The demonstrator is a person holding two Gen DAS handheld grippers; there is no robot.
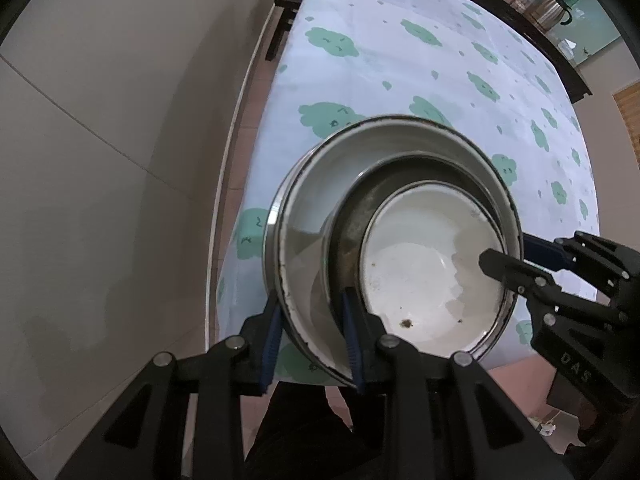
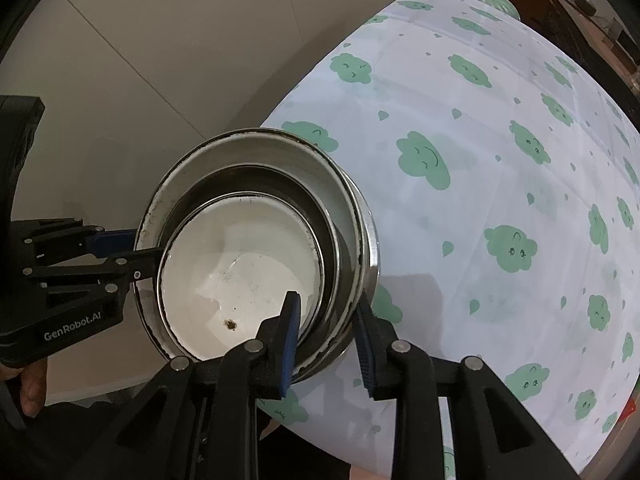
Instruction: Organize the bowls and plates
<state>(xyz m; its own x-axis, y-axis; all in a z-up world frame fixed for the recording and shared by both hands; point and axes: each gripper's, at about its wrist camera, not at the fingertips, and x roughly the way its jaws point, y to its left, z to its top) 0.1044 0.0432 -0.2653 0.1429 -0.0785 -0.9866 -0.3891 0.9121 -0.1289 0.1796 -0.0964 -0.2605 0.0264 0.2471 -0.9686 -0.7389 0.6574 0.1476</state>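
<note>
The nested stack of dishes sits at the near edge of the table, on the tablecloth [image 1: 400, 60] printed with green clouds: a large enamel bowl [image 1: 320, 184] outermost, a dark metal dish [image 1: 348, 220] inside it, and a white enamel plate [image 1: 424, 280] innermost, with a brown speck of residue on its floor.

The left wrist view shows the left gripper [image 1: 314, 336] from behind, its blue-padded fingers straddling the large bowl's near wall, one pad outside and one inside beside the dark dish. They pinch that wall. The same view catches the right gripper [image 1: 516, 256] coming in from the right, one black finger lying over the white plate and the blue-padded one outside the rim.

The right wrist view shows the right gripper [image 2: 330, 340] up close: its inner pad rests over the plate's edge and the outer pad stands just clear of the stack's outer wall, so the fingers are spread around the rims without a firm clamp (the inner contact cannot be told). The left gripper [image 2: 132, 246] shows at left, with a hand [image 2: 30, 388] below it.

Only the left view shows a metal kettle [image 1: 554, 10] on a dark sideboard beyond the table, and a dark stool [image 1: 286, 8] by the wall.
</note>
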